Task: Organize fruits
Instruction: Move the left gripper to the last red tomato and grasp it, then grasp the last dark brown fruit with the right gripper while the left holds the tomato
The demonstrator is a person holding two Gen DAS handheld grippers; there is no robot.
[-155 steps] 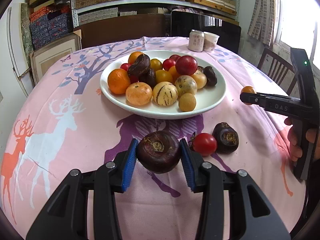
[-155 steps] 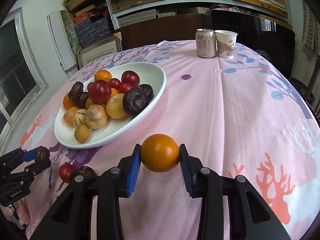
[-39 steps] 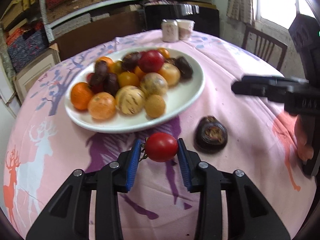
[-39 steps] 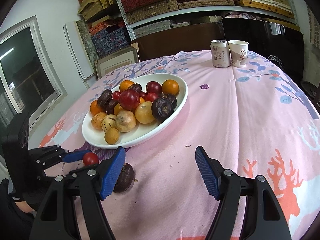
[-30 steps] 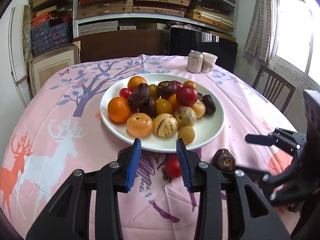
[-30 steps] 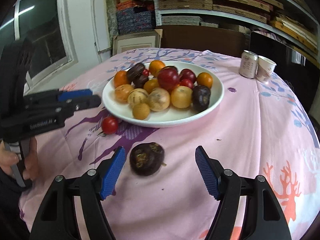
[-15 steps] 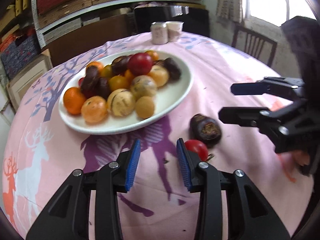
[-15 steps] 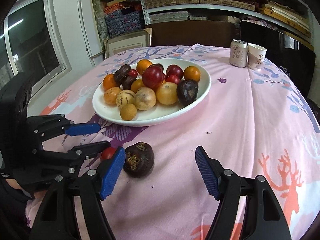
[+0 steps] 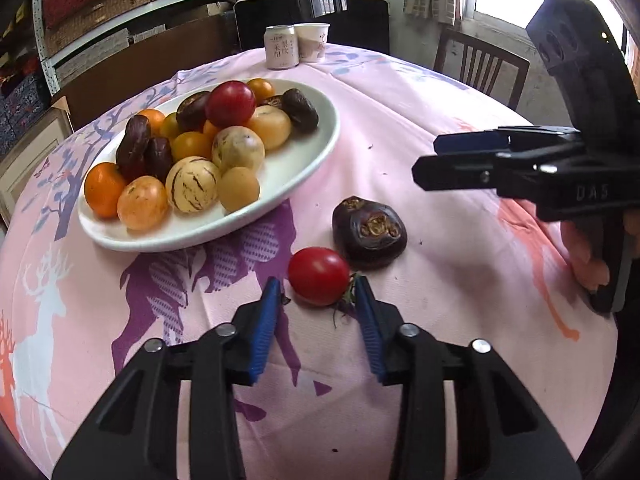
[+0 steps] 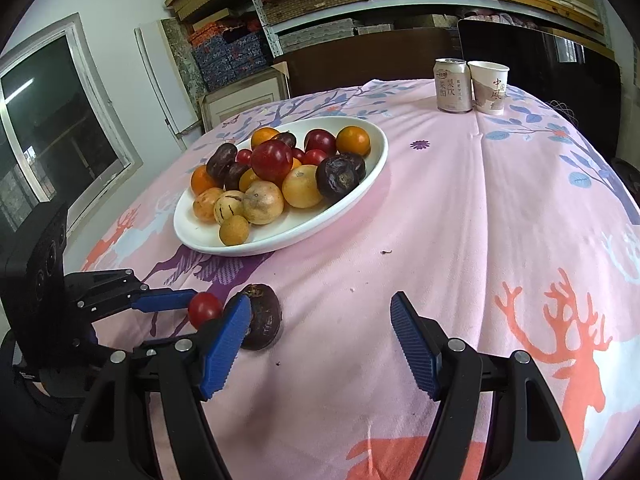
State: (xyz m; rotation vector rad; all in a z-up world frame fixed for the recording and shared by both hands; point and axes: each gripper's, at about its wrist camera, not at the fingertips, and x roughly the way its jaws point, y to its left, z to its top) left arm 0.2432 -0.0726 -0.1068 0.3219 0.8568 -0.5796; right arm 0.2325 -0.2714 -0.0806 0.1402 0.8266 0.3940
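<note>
Glossy round tomato now dropped onto cloth between parted left claw; right claw wide, empty.

Glossy white ceramic oval plate on matt pink printed cloth tablecloth. Small red tomato smooth, shiny; dark purple wrinkled fruit rough, dull. Ribbed blue pads, matt black plastic.

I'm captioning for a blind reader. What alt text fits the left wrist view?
Left gripper open just behind a red tomato on the pink tablecloth, a dark fruit beside it. A white plate piled with fruit lies behind; the right gripper is at right.
</note>
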